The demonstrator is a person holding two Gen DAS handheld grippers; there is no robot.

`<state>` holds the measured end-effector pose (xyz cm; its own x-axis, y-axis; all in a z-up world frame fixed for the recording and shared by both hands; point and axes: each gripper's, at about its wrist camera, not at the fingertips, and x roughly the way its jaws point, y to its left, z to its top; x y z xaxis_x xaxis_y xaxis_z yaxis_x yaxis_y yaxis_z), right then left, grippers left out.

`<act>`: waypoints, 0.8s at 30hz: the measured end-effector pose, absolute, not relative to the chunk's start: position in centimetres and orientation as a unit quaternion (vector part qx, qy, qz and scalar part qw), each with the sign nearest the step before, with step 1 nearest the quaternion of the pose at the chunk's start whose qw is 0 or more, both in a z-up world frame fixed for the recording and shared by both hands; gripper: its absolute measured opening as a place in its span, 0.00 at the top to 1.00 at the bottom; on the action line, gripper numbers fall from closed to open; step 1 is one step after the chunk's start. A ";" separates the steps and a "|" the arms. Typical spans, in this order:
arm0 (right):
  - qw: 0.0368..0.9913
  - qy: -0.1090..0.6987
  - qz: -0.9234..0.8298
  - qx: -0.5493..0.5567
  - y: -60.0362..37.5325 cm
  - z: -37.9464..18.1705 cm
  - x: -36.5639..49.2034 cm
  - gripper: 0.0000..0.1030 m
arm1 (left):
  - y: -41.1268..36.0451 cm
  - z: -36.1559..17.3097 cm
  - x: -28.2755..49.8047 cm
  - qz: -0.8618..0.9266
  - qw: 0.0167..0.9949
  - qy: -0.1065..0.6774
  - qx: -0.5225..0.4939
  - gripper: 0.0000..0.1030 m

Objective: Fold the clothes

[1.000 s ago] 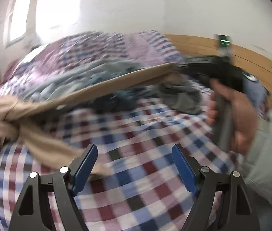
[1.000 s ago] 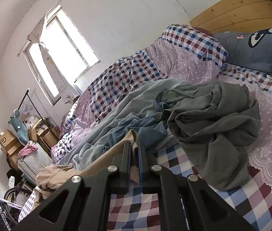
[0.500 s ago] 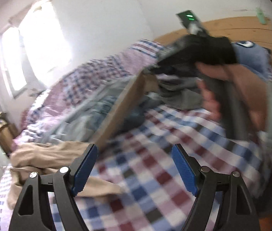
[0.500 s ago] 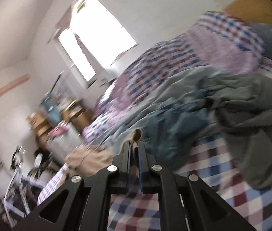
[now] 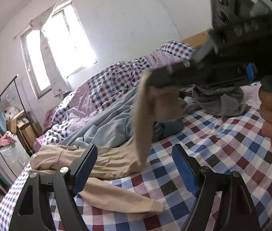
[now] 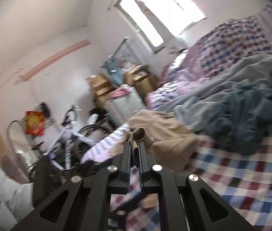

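Right gripper [image 6: 134, 154]: I had its jaws pinched nearly closed on an edge of the tan garment [image 5: 116, 159], lifted above the checked bedsheet [image 5: 222, 144]. Left gripper [image 5: 135, 165]: jaws spread wide, holding nothing, hovering over the garment's bunched lower part on the bed. Folding: none visible, I judged; garment crumpled. Grey and blue clothes [image 5: 218, 100] heaped beyond, untouched.

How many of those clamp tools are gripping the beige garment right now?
1. The right gripper pinches the beige garment, lifting one end; the left gripper hangs open above it.
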<state>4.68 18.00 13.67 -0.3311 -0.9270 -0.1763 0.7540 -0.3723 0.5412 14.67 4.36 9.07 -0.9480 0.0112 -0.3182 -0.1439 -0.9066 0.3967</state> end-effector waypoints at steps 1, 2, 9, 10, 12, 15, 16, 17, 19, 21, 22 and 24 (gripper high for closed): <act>0.543 -0.186 -0.785 0.233 17.8 13.8 4.9 0.94 | 4.6 8.9 14.7 0.963 0.038 0.219 -0.154 0.19; 0.559 -0.186 -0.773 0.233 17.6 13.8 5.2 0.94 | 4.8 8.8 14.7 0.962 0.036 0.225 -0.151 0.19; 0.629 -0.207 -0.716 0.223 17.3 14.1 6.5 0.92 | 5.8 8.2 14.7 0.957 -0.017 0.266 -0.115 0.19; 0.633 -0.211 -0.711 0.221 17.4 14.1 6.6 0.92 | 6.0 8.2 14.7 0.956 -0.029 0.272 -0.108 0.19; 0.640 -0.214 -0.704 0.222 17.5 14.1 6.7 0.92 | 6.2 8.1 14.8 0.954 -0.042 0.279 -0.097 0.19; 0.646 -0.217 -0.697 0.224 17.4 13.9 6.6 0.92 | 6.3 8.1 15.0 0.955 -0.039 0.281 -0.092 0.19; 0.647 -0.219 -0.696 0.224 17.3 13.9 6.6 0.92 | 6.4 8.1 15.0 0.954 -0.039 0.282 -0.090 0.19; 0.648 -0.221 -0.694 0.223 17.3 13.8 6.6 0.92 | 6.4 8.1 15.0 0.954 -0.039 0.284 -0.089 0.19; 0.645 -0.220 -0.696 0.225 17.3 13.8 6.5 0.92 | 6.6 7.9 15.0 0.953 -0.037 0.288 -0.089 0.19; 0.642 -0.219 -0.699 0.228 17.3 13.8 6.4 0.92 | 6.8 7.8 15.1 0.952 -0.032 0.291 -0.087 0.20; 0.637 -0.219 -0.702 0.230 17.4 13.7 6.3 0.92 | 6.9 7.7 15.0 0.952 -0.028 0.291 -0.089 0.21; 0.626 -0.219 -0.711 0.235 17.4 13.5 6.0 0.92 | 6.9 7.6 14.9 0.953 -0.019 0.287 -0.098 0.29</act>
